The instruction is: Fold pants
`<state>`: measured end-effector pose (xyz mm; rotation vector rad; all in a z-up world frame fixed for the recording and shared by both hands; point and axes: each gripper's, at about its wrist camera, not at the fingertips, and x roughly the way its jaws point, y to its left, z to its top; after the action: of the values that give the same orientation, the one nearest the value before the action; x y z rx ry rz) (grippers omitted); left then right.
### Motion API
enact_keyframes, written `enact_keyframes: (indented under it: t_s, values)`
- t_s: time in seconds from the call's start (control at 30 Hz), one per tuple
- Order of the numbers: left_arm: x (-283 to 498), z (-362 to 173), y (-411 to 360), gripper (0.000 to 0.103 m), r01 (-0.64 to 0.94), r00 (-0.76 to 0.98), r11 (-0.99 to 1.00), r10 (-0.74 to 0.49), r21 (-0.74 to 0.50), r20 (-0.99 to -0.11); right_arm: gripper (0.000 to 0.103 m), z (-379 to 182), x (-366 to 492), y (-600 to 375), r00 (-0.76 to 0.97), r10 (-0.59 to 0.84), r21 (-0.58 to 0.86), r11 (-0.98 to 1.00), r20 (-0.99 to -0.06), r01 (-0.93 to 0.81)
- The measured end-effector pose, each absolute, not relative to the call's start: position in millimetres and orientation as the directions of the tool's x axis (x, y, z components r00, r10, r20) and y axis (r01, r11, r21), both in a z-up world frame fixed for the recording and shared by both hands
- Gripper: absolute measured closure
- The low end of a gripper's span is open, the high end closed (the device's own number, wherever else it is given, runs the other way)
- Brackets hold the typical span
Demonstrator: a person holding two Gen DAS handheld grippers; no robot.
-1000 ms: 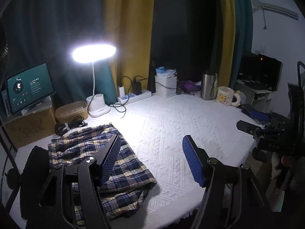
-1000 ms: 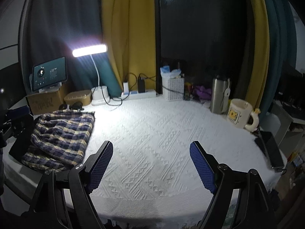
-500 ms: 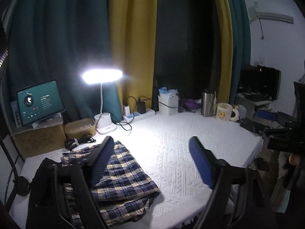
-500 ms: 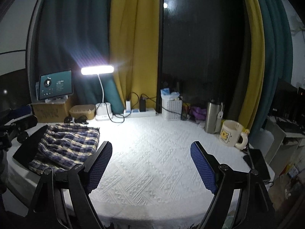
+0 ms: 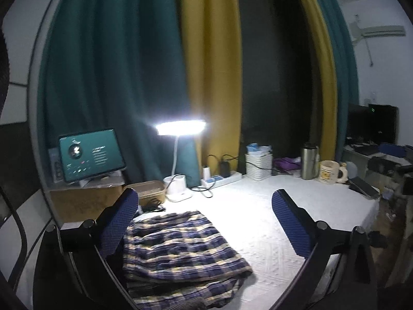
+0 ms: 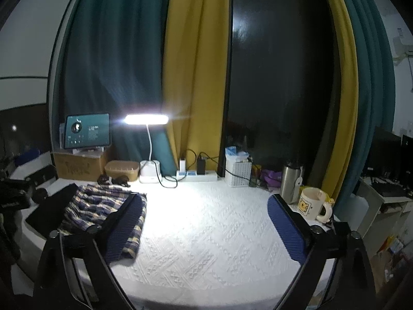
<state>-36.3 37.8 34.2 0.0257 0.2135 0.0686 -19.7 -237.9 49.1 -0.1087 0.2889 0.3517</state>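
Covering the table, a white textured cloth (image 6: 206,227) bears folded plaid pants (image 5: 180,248); both grippers' fingers are opening, empty.

One folded plaid pants (image 5: 178,248), one desk lamp (image 5: 179,129), one tablet (image 5: 90,153), one mug (image 6: 311,204), one steel flask (image 5: 308,161)

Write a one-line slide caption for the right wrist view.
Folded plaid pants lie at the left of the white tablecloth; the right tool is opening, nothing between its pads.

The room is dim, lit only by a glaring white bar-shaped desk lamp (image 5: 180,127) ahead. Its light pools on the white textured tablecloth (image 6: 206,222). Fisheye curvature bends the edges, and the left view looks slightly blurred.
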Motion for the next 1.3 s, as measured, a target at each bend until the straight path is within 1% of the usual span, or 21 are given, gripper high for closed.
enact_keyframes:
  t_s: [0.17,0.37,0.5,0.6,0.77,1.03,1.3]
  values:
    - [-43.2,32.8,53.6,0.001,-0.096,0.973,0.995,0.094,0.000,-0.209,0.003,55.4,-27.3,-231.1,0.914,0.295,-0.051,0.946,-0.280,-0.321]
    - [-57.6,31.0,68.2,0.001,-0.068,0.989,0.996,0.060,-0.051,-0.136,0.002,60.0,-34.5,-223.4,0.923,0.280,-0.048,0.952,-0.262,-0.302]
    - [-55.8,27.8,72.7,0.001,-0.120,0.983,0.992,0.112,-0.043,-0.146,0.001,57.4,-34.3,-218.7,0.920,0.283,-0.047,0.951,-0.273,-0.306]
    - [-58.4,27.6,74.6,0.001,-0.135,0.982,0.989,0.126,-0.055,-0.141,0.001,53.6,-32.0,-216.3,0.914,0.287,-0.044,0.949,-0.285,-0.312]
    - [-58.1,28.2,74.4,0.001,-0.132,0.982,0.989,0.122,-0.066,-0.142,0.001,48.2,-29.4,-214.3,0.910,0.287,-0.048,0.948,-0.301,-0.315]
    - [-54.0,25.3,70.4,0.001,-0.120,0.981,0.991,0.109,-0.065,-0.163,0.001,45.8,-28.9,-217.5,0.913,0.275,-0.048,0.952,-0.302,-0.302]
    - [-54.4,24.6,68.9,0.001,-0.122,0.980,0.991,0.111,-0.061,-0.164,0.001,45.7,-27.9,-217.5,0.916,0.267,-0.058,0.953,-0.301,-0.297]
